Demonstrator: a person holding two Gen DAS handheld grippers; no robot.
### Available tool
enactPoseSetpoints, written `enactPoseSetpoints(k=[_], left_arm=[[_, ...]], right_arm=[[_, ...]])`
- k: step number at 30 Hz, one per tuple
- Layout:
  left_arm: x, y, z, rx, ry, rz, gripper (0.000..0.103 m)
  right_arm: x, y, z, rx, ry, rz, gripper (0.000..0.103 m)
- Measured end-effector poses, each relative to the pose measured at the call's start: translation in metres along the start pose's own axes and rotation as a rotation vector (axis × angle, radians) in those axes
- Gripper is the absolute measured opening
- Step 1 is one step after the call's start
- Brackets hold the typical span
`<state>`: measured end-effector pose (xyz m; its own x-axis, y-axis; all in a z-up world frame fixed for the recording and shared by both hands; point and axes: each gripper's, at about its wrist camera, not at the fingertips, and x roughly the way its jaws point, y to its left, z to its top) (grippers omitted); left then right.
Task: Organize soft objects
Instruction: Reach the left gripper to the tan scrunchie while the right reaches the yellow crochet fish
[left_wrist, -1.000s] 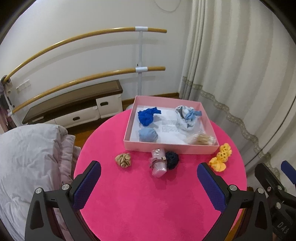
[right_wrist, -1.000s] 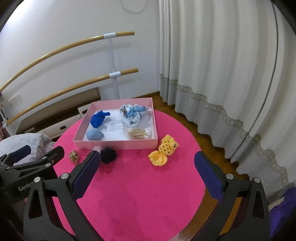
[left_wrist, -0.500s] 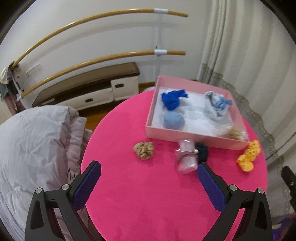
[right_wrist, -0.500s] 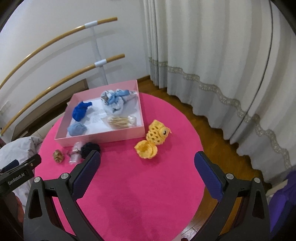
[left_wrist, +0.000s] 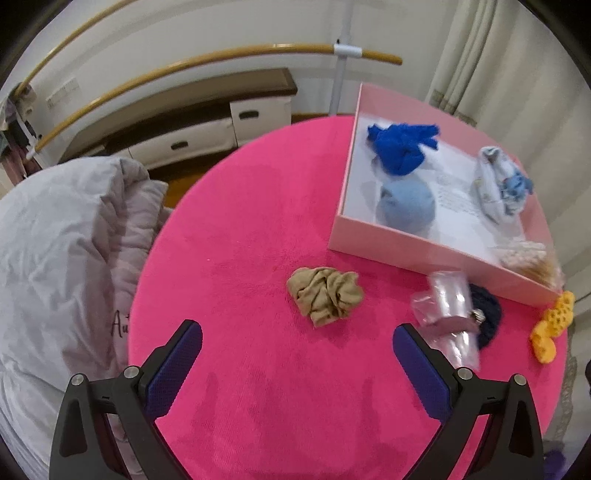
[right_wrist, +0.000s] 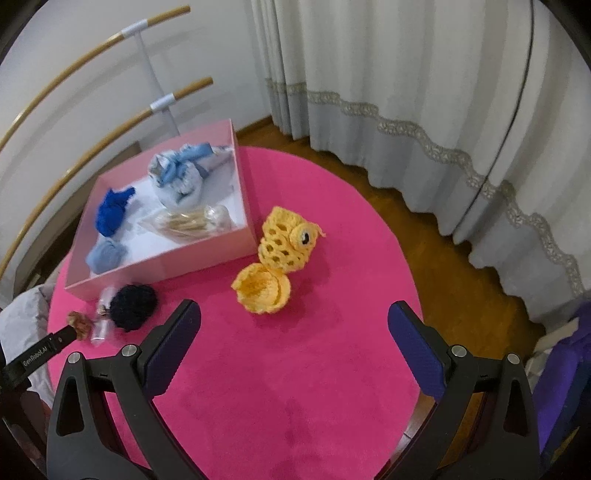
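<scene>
The left claw (left_wrist: 297, 352) hung wide and empty over the pink table (left_wrist: 236, 229), angled down at the tan scrunchie (left_wrist: 325, 295) just ahead between its fingers, likely lined up for a pick into the box (left_wrist: 424, 254) beyond to the right. The right claw (right_wrist: 293, 336), equally wide and empty, tilted down with the yellow toy (right_wrist: 277, 266) just ahead, beside the box

Bare pink worktop (left_wrist: 258, 229) lies open left of and in front of the pink box (left_wrist: 424, 254), with nothing between the left tool (left_wrist: 297, 341) and the tan cloth wad (left_wrist: 325, 295). Along the box's near wall, a clear bag (left_wrist: 448, 306) and dark ball (left_wrist: 487, 314) crowd together, apparently touching. The yellow crochet toy (right_wrist: 280, 258) sits just beside the box's right corner; worktop in front of it lies free.
</scene>
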<state>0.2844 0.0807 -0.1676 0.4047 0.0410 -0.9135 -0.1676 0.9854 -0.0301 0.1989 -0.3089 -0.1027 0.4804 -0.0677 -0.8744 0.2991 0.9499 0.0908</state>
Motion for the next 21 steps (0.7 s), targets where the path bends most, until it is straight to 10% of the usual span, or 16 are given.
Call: enactPoseSetpoints(k=[9,17,21], left_arm=[[0.055,-0.010,0.023,0.038,0.024,-0.014,0.099],[0.071,-0.015,0.021,0.080,0.005,0.002,0.044],[0.075,-0.017,0.018,0.106,-0.015,-0.001,0.038]], right_arm=[[0.038,0.016,0.005,-0.043,0.081,-0.041,0.101],[0.065,0.027,0.012,-0.101,0.093,-0.065,0.101],[0.085,0.027,0.019,-0.092,0.102,-0.055,0.101]])
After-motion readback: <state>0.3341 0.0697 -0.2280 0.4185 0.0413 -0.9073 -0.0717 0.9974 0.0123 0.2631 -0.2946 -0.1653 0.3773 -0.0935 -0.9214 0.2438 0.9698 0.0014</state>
